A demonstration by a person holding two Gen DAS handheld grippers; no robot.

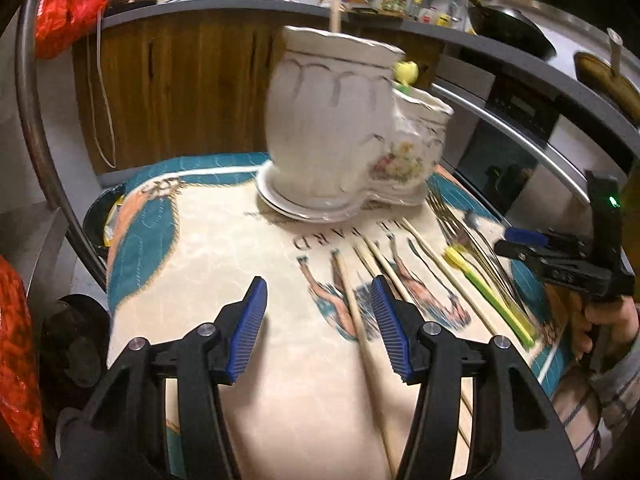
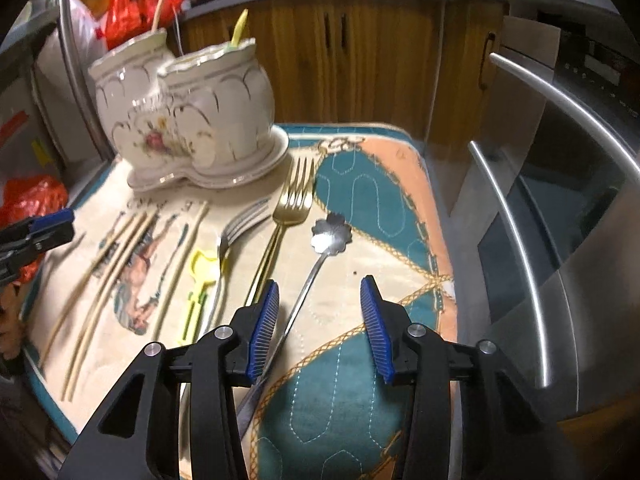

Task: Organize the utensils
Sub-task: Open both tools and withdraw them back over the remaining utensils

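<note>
A white ceramic double-pot holder stands on its saucer at the back of the mat; a wooden stick and a yellow utensil stick out of it. Several wooden chopsticks, a yellow-green fork, a silver fork, a gold fork and a flower-shaped spoon lie on the mat. My left gripper is open above a chopstick. My right gripper is open over the spoon's handle.
The utensils lie on a teal, peach and cream printed mat. Wooden cabinets stand behind. A steel oven with bar handles is at the right. Red plastic bags hang at the left.
</note>
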